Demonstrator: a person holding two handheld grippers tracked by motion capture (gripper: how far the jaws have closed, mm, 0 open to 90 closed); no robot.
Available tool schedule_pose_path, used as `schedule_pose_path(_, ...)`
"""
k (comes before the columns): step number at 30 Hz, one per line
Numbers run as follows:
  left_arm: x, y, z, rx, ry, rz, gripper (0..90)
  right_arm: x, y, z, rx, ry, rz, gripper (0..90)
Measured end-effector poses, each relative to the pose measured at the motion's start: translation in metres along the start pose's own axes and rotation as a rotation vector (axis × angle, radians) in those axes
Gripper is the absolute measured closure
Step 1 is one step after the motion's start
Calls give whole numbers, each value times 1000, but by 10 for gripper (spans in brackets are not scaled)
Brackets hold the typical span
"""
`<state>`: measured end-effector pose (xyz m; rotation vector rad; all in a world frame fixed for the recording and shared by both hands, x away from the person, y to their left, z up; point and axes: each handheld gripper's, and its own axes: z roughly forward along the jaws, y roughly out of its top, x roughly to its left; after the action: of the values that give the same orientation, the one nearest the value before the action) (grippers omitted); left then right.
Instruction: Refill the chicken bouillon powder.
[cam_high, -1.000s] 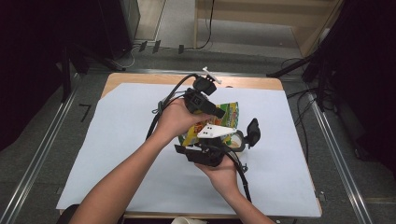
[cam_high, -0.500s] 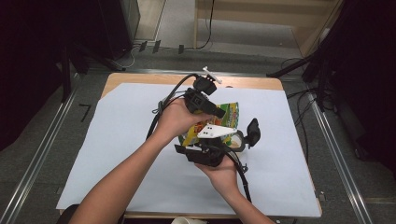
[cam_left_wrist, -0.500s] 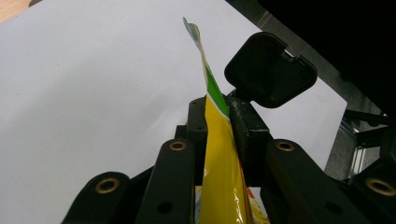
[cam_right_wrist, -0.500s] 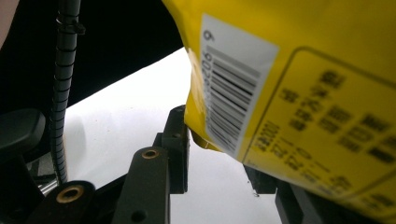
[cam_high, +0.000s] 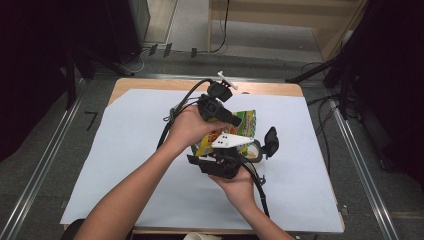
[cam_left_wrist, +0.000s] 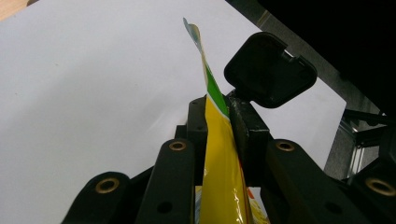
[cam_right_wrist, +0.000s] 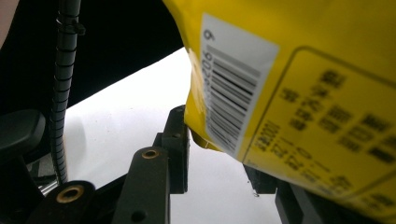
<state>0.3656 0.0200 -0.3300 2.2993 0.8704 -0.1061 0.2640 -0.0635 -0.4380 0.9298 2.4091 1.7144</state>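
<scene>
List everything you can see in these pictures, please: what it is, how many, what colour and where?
Snack bag: one, yellow with green and a barcode label, held up above the middle of the table between the two grippers.
Paper sheet: one, white, covering most of the table.
Table: one, light wood, its far edge showing beyond the sheet.
Floor cables: several, black, on the grey floor right of the table.
Left gripper: one, black, jaws closed on the bag's thin edge.
Right gripper: one, black with a grey plate on top, jaws either side of the bag's corner.
Left hand: one, gripping the left gripper.
Right hand: one, under the right gripper.
</scene>
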Motion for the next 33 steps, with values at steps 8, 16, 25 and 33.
schedule_pose_path(8, 0, 0, 0, -3, -1, -2, 797, 1, 0, 0, 0, -3, -8, 662)
schedule_pose_path(16, 1, 0, 1, 4, -1, 2, 797, 0, -1, 0, 1, -3, -3, 662)
schedule_pose_path(25, 1, 0, 1, 6, -3, 4, 796, -1, -1, 0, 3, -5, -7, 662)
schedule_pose_path(33, 1, 0, 2, 6, -2, 4, 796, -1, -1, 0, 5, -5, -5, 662)
